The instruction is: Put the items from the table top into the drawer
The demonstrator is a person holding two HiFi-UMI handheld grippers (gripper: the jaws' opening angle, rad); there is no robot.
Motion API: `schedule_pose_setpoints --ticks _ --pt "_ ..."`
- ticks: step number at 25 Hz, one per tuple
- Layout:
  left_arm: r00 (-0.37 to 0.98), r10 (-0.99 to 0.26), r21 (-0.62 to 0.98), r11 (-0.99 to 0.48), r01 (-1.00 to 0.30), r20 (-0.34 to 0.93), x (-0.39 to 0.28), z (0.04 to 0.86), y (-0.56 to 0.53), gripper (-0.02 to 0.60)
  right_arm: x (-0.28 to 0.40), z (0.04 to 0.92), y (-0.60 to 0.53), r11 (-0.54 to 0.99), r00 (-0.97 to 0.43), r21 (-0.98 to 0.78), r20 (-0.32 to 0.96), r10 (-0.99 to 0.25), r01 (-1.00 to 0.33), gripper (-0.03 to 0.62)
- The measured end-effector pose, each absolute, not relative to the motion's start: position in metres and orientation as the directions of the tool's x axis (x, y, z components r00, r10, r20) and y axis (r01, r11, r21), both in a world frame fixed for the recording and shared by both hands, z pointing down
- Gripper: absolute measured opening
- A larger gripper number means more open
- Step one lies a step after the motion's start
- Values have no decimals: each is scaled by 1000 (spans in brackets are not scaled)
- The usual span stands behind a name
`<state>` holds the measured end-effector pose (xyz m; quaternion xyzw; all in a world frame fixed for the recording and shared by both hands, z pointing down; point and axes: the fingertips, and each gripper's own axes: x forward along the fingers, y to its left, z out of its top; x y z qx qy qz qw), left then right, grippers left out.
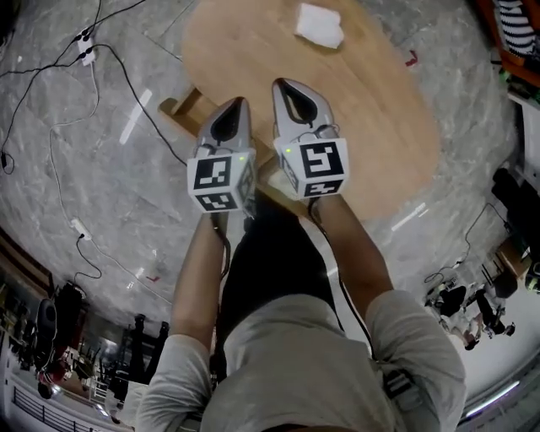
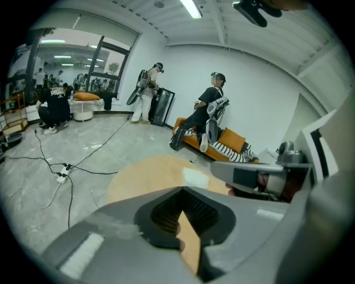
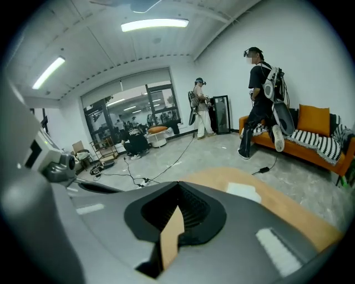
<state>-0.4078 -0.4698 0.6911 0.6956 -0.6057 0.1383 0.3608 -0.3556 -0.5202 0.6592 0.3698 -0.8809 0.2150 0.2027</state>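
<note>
Left tongs: jaws closed, tips meeting, nothing between them. The left gripper view confirms this; only a sliver of wood shows through the gap behind the tips.

Right tongs: jaws closed tip to tip and likewise empty, as the right gripper view confirms.

Both tongs are held side by side, close together but apart, pointing forward and downward over the near edge of the round light-wood counter. Each carries its marker cube toward the person's forearms.

Task item: one flat white crumpled cloth or paper piece lies on the far part of the counter, well apart from both tongs. Its material cannot be determined.

A small red mark sits near the counter's right rim.

Surroundings: grey marbled floor with black cables running across it at left. The gripper views show an orange sofa against the white wall and several persons standing or seated in the background.
</note>
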Motion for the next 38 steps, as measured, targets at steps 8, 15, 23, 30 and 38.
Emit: schedule_pose_setpoints --ticks 8,15,23,30,38 --pt "286 -736 363 -58 -930 614 -403 728 -497 20 -339 716 -570 621 -527 -55 590 -612 -782 8" --pt "314 -726 387 -71 -919 612 -402 769 -505 20 -337 776 -613 660 -380 198 684 -623 -725 110" --pt "313 -721 405 -49 -913 618 -406 780 -475 20 -324 843 -645 701 -190 428 762 -619 -570 110" --pt "277 -737 437 28 -899 616 -426 789 -447 20 -335 850 -632 733 -199 436 773 -602 -522 23" --pt "221 -761 433 86 -897 610 -452 783 -409 20 -389 808 -554 776 -376 349 723 -580 -525 18"
